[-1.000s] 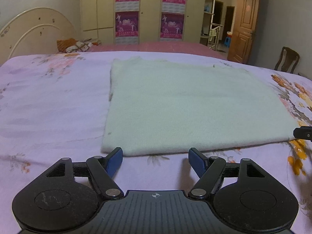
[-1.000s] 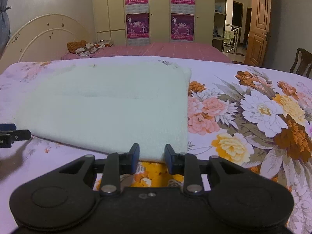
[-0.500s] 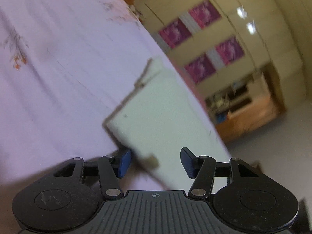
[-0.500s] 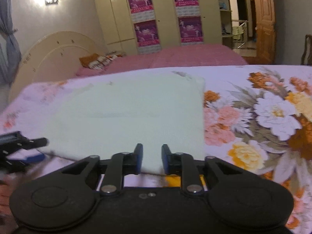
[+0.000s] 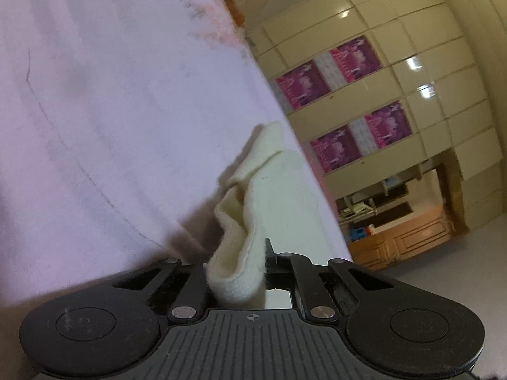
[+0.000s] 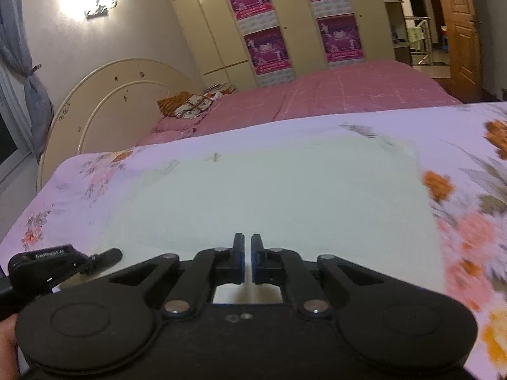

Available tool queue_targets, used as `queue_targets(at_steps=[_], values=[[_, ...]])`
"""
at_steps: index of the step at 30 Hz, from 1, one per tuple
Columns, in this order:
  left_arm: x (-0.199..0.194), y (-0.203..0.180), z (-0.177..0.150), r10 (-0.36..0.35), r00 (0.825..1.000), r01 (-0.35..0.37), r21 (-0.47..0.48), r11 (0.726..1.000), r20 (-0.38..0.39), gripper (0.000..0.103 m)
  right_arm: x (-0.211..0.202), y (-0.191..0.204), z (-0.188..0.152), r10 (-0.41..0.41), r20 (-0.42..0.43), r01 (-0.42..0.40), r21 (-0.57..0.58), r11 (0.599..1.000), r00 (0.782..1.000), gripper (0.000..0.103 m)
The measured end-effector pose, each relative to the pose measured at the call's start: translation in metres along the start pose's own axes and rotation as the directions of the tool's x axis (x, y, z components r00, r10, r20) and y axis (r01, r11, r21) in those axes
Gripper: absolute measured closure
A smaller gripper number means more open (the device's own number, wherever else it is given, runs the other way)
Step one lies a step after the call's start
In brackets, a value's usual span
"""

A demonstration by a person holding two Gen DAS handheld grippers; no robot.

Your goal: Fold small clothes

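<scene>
Left jaws: the left gripper (image 5: 264, 261) has just been closing and now clenches a bunched corner of the cream cloth (image 5: 250, 218), which fills the gap between its jaws (the view is rolled steeply to one side).
Right jaws: the right gripper (image 6: 247, 258) has also just been closing; its jaws stand almost together at the cloth's near edge, but whether fabric is pinched between them I cannot tell.
Cloth: the cream cloth (image 6: 285, 202) lies mostly flat on the floral bed sheet (image 6: 79, 174), with only the left corner lifted.
Progress: judging from this, a fold is only starting; the near edge has yet to be carried over.
Beyond: a pink bed (image 6: 332, 95) and the wardrobe (image 6: 285, 15).
</scene>
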State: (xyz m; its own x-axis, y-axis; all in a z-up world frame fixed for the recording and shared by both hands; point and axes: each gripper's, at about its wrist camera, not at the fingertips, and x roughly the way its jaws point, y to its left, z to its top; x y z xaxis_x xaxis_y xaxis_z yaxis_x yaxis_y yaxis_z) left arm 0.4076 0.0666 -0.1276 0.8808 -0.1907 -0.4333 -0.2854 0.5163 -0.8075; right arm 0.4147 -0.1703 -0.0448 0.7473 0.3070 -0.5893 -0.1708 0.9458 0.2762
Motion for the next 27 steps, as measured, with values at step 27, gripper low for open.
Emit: queue_targets(at_steps=[27], values=[[0.024, -0.224, -0.033, -0.014, 0.979, 0.164, 0.752, 0.639, -0.201, 0.096, -0.029, -0.085, 0.001, 0.029, 0.123, -0.067, 0.322, 0.944, 0.992, 0.096]])
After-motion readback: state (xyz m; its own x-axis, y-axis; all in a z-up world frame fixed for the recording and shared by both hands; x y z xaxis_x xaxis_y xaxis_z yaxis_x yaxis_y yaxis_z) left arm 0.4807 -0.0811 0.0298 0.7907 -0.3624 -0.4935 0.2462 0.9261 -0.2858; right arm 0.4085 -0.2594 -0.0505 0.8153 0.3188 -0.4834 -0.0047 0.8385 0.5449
